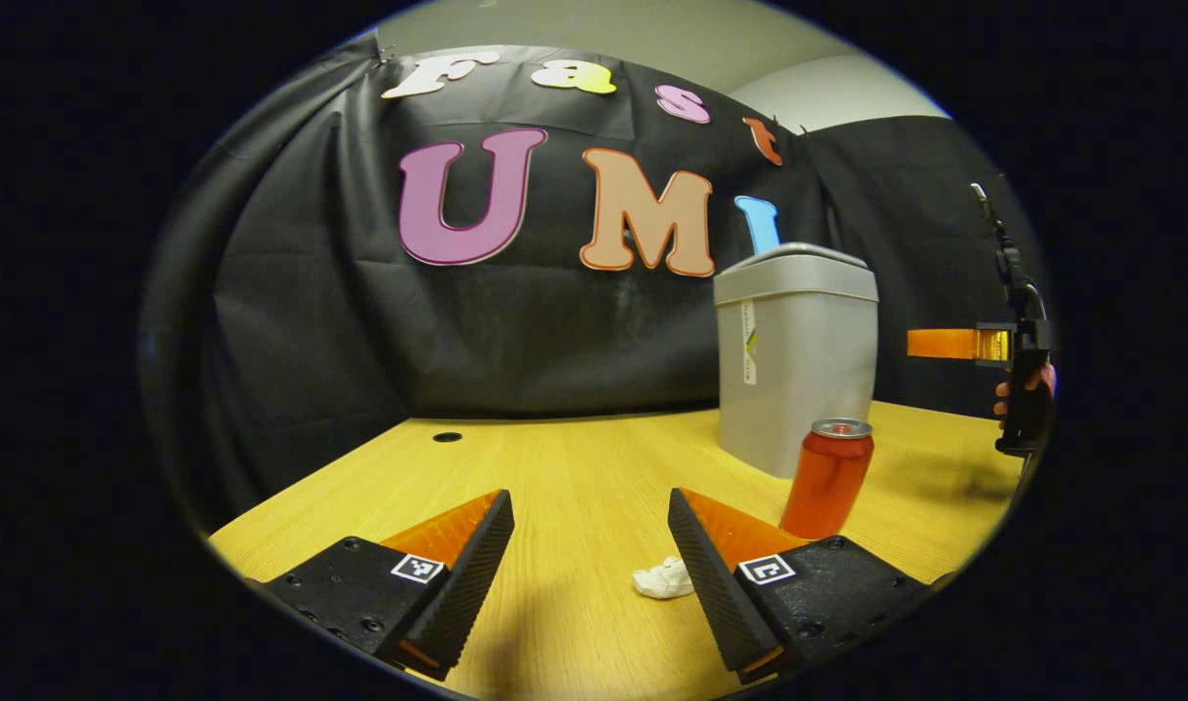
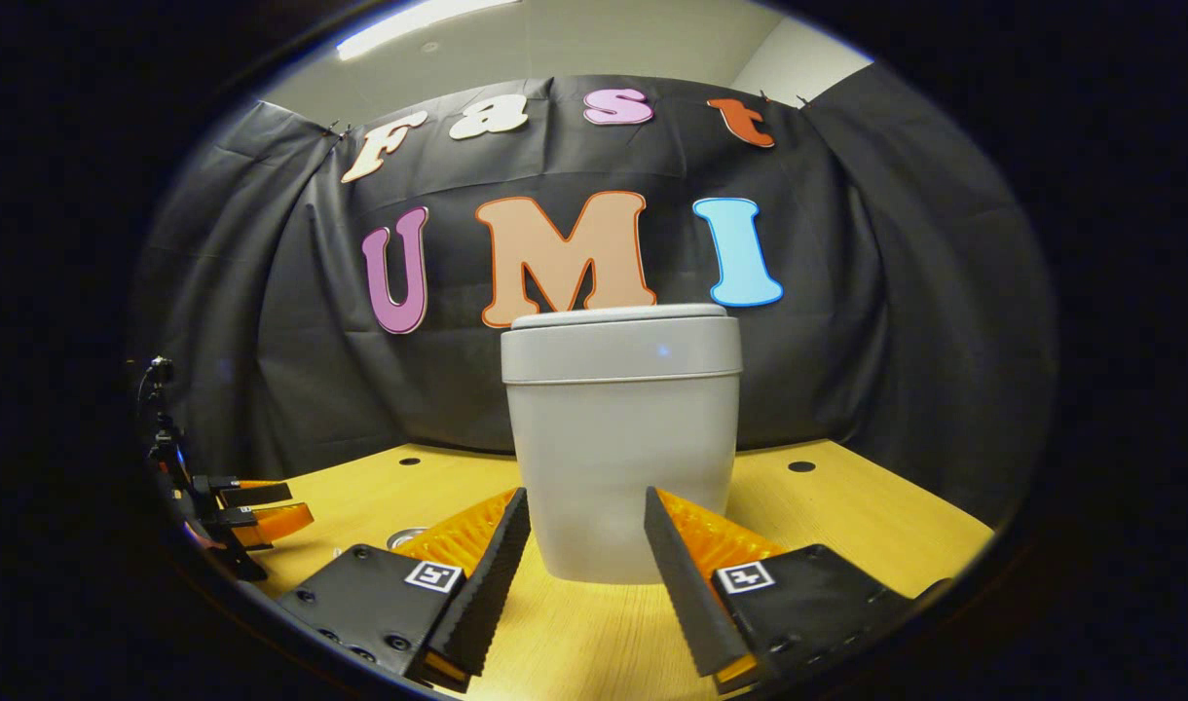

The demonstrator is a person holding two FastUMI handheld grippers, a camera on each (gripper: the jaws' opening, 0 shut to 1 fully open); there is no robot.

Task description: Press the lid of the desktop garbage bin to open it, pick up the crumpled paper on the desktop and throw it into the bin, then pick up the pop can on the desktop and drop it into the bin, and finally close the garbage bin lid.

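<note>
A grey bin (image 1: 797,358) stands on the wooden desk (image 1: 575,467) with its lid (image 1: 797,265) down. A red pop can (image 1: 827,479) stands upright in front of it. A small white crumpled paper (image 1: 663,578) lies on the desk just left of my left gripper's right finger. My left gripper (image 1: 591,555) is open with nothing between its fingers. In the right gripper view the bin (image 2: 621,443) is straight ahead and close, lid (image 2: 621,343) shut. My right gripper (image 2: 584,555) is open, empty, and a little short of the bin's front. The can's top (image 2: 406,536) peeks behind its left finger.
The right gripper and the hand holding it (image 1: 1018,375) hover at the far right of the left gripper view. The left gripper (image 2: 229,511) shows at the far left of the right gripper view. Small round holes (image 1: 447,437) sit in the desk near the black cloth wall.
</note>
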